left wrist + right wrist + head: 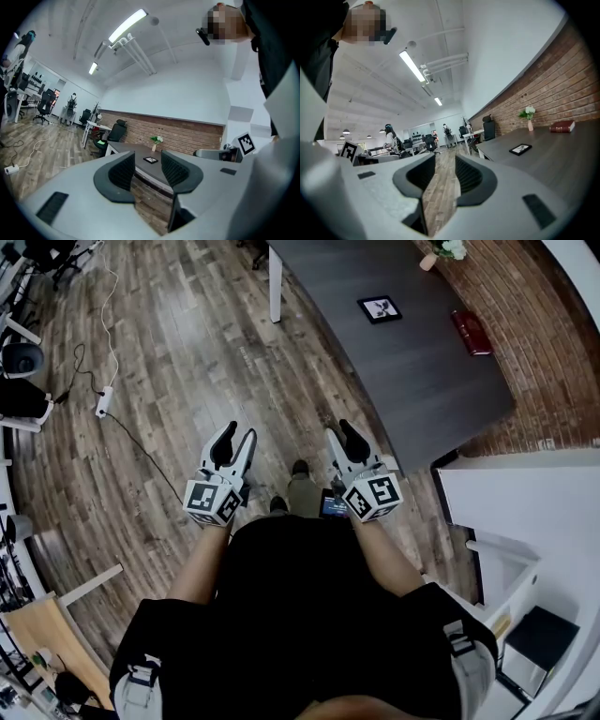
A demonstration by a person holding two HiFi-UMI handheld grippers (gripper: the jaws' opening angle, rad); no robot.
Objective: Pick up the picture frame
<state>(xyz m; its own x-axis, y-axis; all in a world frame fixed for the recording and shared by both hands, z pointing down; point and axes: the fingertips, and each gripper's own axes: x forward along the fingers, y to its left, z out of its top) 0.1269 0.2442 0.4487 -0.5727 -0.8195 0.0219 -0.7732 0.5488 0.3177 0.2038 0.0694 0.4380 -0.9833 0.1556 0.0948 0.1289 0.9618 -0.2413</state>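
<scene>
**Both tongs spread and empty; picture frame well ahead on the dark surface**

Far left in the head view: a white power strip (102,404) and its cable on the plank floor (187,352).

Next, the left tongs (240,433), held level above the planks. Jaws well apart, nothing gripped, only distant room in the gap in the left gripper view.

Between the two tools, a dark shoe (300,468) on the floor.

Then the right tongs (338,430), likewise level. Jaws spread about as far, closed on nothing, only floor in the gap in the right gripper view.

Further right and well ahead of both: the picture frame (380,308). Lies flat and face up on the dark grey surface (422,381), well in from the curved near edge. Small and rectangular, with a black border round a white field that bears a dark figure, too small to make out. Sits slightly askew to the edge, touched by neither tool. Shows far off in the left gripper view, in line with the gap between the jaws, and off to the right of the jaws in the right gripper view, as a thin dark slab with a pale face.

Right of it, by the brick wall (544,343), a small vase of pale flowers (441,251) and a red book (472,332), each well apart from the frame.

At far right, a white cabinet (525,512) near the end of the surface.
</scene>
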